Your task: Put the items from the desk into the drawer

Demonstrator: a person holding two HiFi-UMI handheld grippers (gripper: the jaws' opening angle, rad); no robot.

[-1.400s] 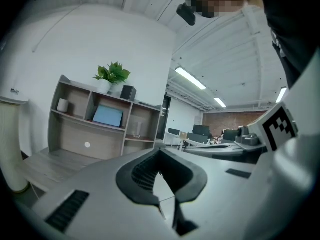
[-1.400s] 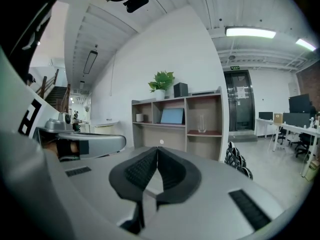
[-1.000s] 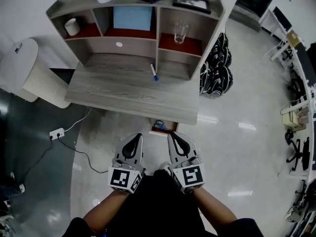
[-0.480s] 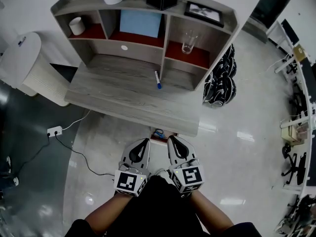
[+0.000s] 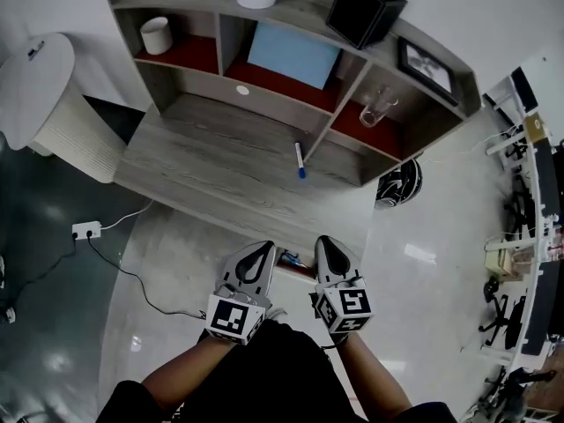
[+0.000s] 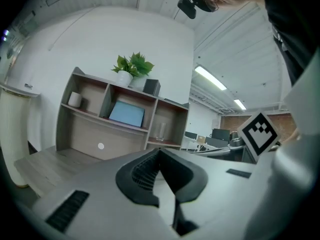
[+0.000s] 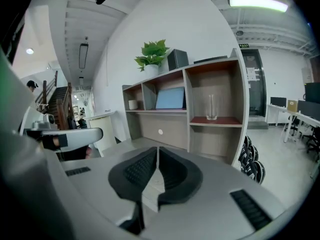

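Left claw point(image 5: 260, 252) and right claw point(image 5: 329, 247) sit closed, empty.

Glossy pale floor point(image 5: 414, 236), white wall point(image 7: 127, 39), seemingly office desks point(image 5: 539, 192) beyond.

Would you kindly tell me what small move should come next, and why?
Probably carry the right gripper forward toward the pen, opening its jaws on the way. The pen lies on the desk; that gripper and the left gripper are both shut, empty and short of the desk's front edge.
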